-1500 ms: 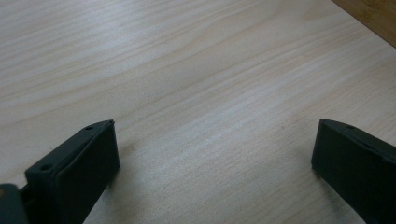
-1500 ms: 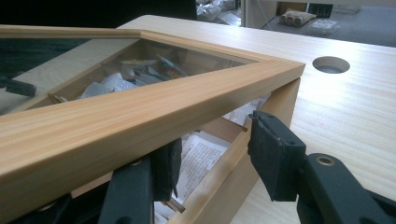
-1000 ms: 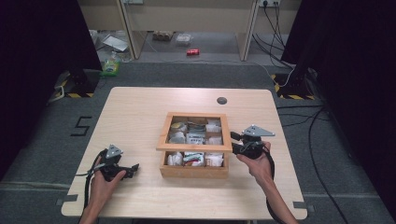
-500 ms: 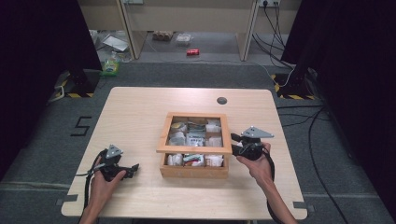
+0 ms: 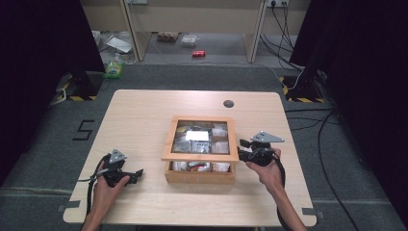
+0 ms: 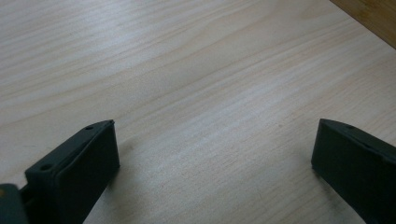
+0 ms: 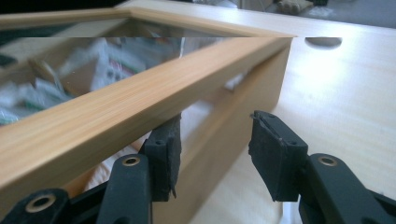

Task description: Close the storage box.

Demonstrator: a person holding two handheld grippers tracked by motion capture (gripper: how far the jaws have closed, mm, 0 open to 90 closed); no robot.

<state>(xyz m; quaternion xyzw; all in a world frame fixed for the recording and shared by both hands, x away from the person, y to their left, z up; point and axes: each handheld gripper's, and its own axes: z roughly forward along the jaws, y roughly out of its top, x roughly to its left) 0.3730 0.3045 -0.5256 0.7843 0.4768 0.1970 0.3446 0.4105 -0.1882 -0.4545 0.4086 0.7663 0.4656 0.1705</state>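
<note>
A wooden box (image 5: 199,175) stands mid-table, holding several small packets. Its glass-paned lid (image 5: 199,157) is tilted up at the front. My right gripper (image 5: 242,149) is at the box's right side, held in a hand. In the right gripper view the right gripper (image 7: 215,144) is open and astride the box's side wall (image 7: 224,126), with one jaw inside under the raised lid frame (image 7: 116,102) and the other outside. My left gripper (image 5: 139,174) rests low on the table's near left, apart from the box. The left gripper (image 6: 215,158) is open with bare wood between the jaws.
A dark round grommet (image 5: 228,103) sits in the table (image 5: 139,120) behind the box. Beyond the far edge, a red can (image 5: 198,53) and other clutter lie on the floor. Cables (image 5: 312,120) run over the floor at the right.
My right gripper has edged slightly nearer to the person along the box's right side. The lid's front edge looks a little higher. The left gripper has not moved.
</note>
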